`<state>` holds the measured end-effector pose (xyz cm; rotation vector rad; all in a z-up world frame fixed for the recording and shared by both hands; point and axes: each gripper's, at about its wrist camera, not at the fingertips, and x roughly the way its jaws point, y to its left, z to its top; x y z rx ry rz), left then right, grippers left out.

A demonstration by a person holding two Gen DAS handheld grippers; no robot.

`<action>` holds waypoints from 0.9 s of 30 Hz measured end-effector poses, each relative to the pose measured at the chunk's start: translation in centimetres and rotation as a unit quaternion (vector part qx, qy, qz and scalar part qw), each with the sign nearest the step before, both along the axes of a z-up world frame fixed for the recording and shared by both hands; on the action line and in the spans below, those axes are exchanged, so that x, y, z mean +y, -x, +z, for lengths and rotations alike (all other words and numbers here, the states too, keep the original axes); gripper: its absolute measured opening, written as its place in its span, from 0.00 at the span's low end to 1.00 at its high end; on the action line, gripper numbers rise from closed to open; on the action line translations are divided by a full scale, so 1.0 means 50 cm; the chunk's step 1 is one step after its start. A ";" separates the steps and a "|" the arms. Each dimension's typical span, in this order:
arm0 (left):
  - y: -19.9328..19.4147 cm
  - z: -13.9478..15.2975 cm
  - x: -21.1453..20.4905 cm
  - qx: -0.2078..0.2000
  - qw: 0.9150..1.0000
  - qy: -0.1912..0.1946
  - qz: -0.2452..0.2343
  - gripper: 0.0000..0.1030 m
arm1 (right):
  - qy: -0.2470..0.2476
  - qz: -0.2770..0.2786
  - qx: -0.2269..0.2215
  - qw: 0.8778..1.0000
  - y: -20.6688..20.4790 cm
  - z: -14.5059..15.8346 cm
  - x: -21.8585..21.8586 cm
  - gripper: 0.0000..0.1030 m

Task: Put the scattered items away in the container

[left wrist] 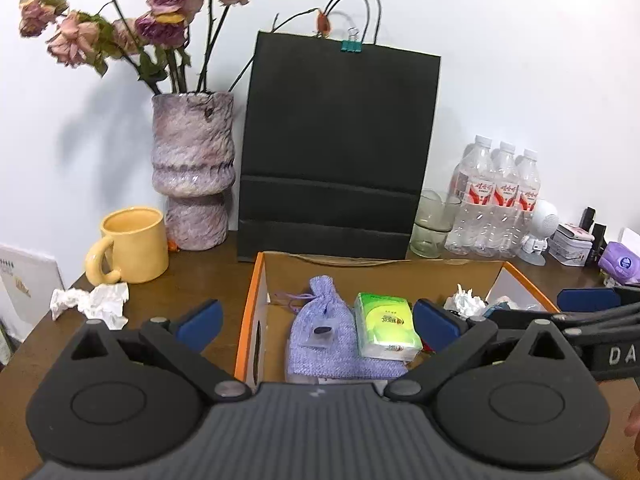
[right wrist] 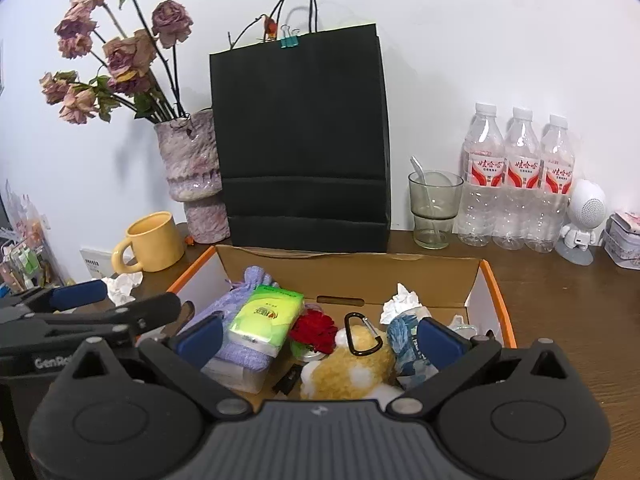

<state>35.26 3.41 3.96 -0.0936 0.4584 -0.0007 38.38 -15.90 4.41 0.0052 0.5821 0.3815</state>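
— So, where do the two claws stand?

— Both hang over the near edge of the cardboard box (right wrist: 494, 292), side by side; the left gripper (left wrist: 316, 322) has its blue pads (left wrist: 200, 324) spread wide with nothing between them; the right gripper (right wrist: 320, 338) is just as wide and just as empty.

— And what lies in the box?

— A purple knit pouch (left wrist: 324, 336) along the left side, with a green tissue pack (left wrist: 386, 326) resting against it; beside that a red flower (right wrist: 314, 332); a yellow plush toy (right wrist: 352, 368) with a black clip (right wrist: 362, 334) on top of it; a blue patterned cloth (right wrist: 404, 340) to the right of the toy; a crumpled white paper (right wrist: 400, 302) behind the cloth, near the back wall.

— Anything left outside?

— Yes; a second wad of crumpled paper (left wrist: 94, 302) lies on the wooden table (right wrist: 568, 320), left of the box and just in front of the yellow mug (left wrist: 134, 246).

— What stands behind?

— A black paper bag (right wrist: 304, 148) upright against the wall, touching the back flap of the box; a vase of dried roses (left wrist: 192, 176) to its left; a glass with a spoon (right wrist: 434, 210) and three water bottles (right wrist: 520, 180) to its right; a small white robot figure (right wrist: 582, 220) beyond the bottles.
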 end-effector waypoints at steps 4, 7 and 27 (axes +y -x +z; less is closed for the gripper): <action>0.006 0.003 0.003 0.006 1.000 0.015 0.002 1.00 | 0.009 -0.013 0.004 1.000 0.010 0.004 0.002 1.00; 0.018 0.009 -0.001 0.007 1.000 0.017 0.005 1.00 | 0.007 -0.022 0.009 1.000 0.022 0.010 -0.002 1.00; 0.238 0.043 -0.045 0.029 0.999 0.035 0.018 1.00 | 0.015 -0.046 0.004 0.999 0.266 0.055 -0.045 1.00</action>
